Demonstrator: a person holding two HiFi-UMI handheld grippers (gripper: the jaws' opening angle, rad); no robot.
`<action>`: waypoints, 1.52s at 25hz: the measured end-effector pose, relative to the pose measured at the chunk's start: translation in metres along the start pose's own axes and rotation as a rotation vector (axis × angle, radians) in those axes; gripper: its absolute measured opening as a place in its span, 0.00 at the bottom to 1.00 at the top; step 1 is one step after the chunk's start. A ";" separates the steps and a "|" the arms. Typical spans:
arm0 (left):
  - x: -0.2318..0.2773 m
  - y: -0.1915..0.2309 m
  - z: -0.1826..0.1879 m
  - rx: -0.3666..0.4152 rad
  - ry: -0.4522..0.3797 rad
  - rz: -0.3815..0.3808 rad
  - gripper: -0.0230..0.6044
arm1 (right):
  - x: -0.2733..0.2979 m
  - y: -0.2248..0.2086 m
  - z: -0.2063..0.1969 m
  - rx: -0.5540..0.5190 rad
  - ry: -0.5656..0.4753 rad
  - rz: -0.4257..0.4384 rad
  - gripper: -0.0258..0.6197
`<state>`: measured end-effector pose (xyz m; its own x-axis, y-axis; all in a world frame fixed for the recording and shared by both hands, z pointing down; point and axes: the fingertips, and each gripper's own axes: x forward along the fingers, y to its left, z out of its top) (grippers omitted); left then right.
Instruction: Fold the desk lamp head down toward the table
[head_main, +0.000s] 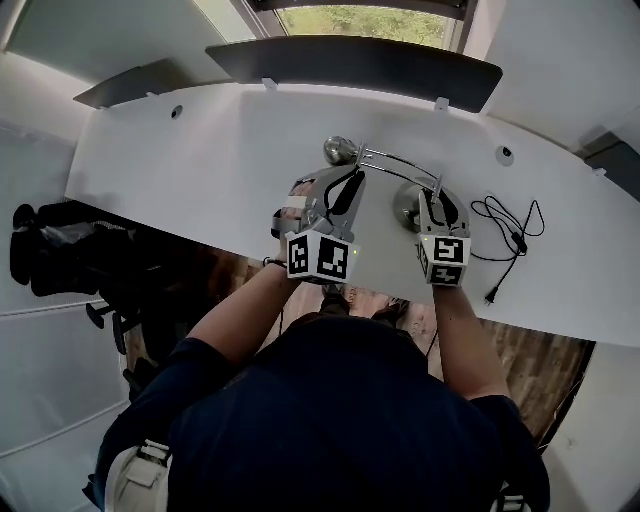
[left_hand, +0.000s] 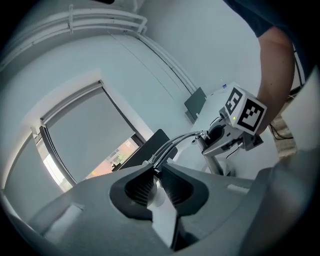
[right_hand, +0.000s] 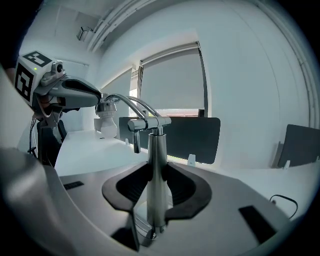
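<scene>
A curved white desk (head_main: 200, 150), backed by a dark partition panel (head_main: 350, 62), carries the desk lamp (head_main: 395, 162), which stands near the desk's front edge directly ahead of the person. The lamp's round base (head_main: 405, 205) sits flat on the desk. Its chrome arm (right_hand: 127, 102) arches away to the left, high off the surface, so the fold looks barely begun. The right claw (right_hand: 156, 180) is clenched on the upright post (right_hand: 157, 145), evidently pinning the lamp so it neither tips nor slides while the other end is worked. The left claw (left_hand: 156, 170) is clamped on the lamp head (head_main: 338, 150) at the far end of the arm, just above the white bulb (right_hand: 106, 126). That spot likely gives the most leverage for swinging the head down. A loose black cable (head_main: 510, 225) lies on the desk to the right, apart from both claws. The bulb hangs clear of the desk, with room left to lower.
</scene>
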<state>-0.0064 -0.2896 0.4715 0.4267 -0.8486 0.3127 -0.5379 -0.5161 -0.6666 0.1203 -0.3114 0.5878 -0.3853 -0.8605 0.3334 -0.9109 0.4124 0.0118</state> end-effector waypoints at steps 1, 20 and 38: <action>0.002 -0.002 -0.004 -0.013 0.006 -0.006 0.12 | 0.001 -0.001 0.000 -0.007 0.000 0.002 0.23; 0.040 -0.058 -0.070 -0.271 0.073 -0.121 0.12 | 0.004 0.000 -0.003 -0.030 0.039 -0.003 0.23; 0.070 -0.120 -0.085 -0.284 0.132 -0.218 0.13 | 0.004 -0.001 -0.003 -0.015 0.044 0.001 0.23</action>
<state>0.0267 -0.2971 0.6308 0.4661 -0.7135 0.5231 -0.6325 -0.6822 -0.3669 0.1204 -0.3140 0.5919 -0.3787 -0.8462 0.3750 -0.9083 0.4176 0.0252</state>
